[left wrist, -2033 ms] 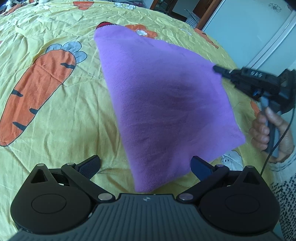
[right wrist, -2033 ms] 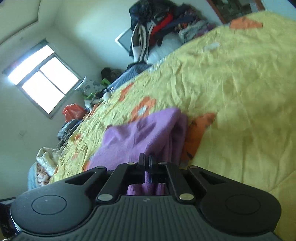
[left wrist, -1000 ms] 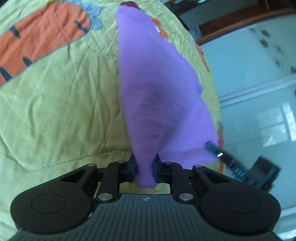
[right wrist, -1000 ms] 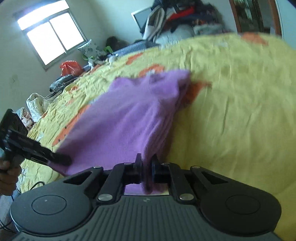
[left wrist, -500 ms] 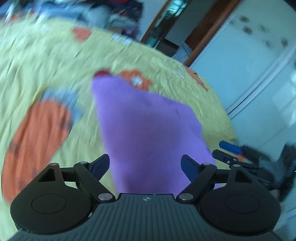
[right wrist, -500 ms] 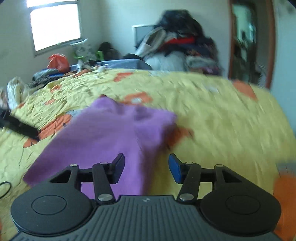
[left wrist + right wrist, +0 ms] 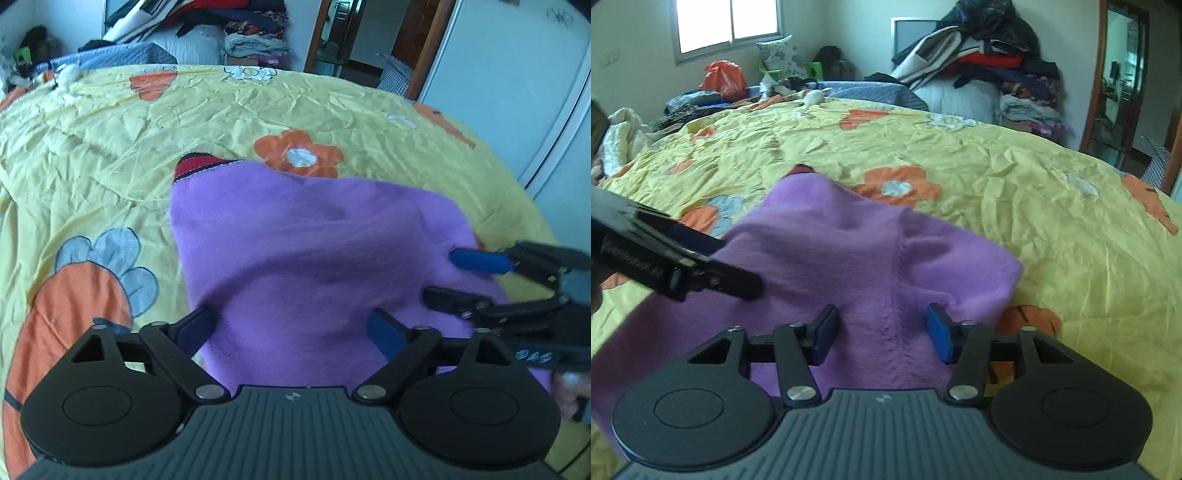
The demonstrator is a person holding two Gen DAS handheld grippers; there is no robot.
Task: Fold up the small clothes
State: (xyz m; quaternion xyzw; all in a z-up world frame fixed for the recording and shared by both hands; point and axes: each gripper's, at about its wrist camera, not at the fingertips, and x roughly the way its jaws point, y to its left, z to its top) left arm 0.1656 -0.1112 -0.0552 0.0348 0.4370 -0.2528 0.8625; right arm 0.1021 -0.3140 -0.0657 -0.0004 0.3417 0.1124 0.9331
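Bare yellow bedspread all around purple garment, clothes pile far behind

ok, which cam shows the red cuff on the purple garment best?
Left wrist view: the red cuff shows as a clear ribbed band at the far end of the purple garment. Right wrist view catches only a small sliver peeking over the fabric.

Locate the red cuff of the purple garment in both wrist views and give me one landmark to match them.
Left wrist view: the red cuff shows above centre, left of middle, at the far tip of the purple garment.
Right wrist view: only a sliver of the cuff peeks over the garment's far edge, left of centre.
Shared landmark: the orange flower with a white centre, just right of the cuff.
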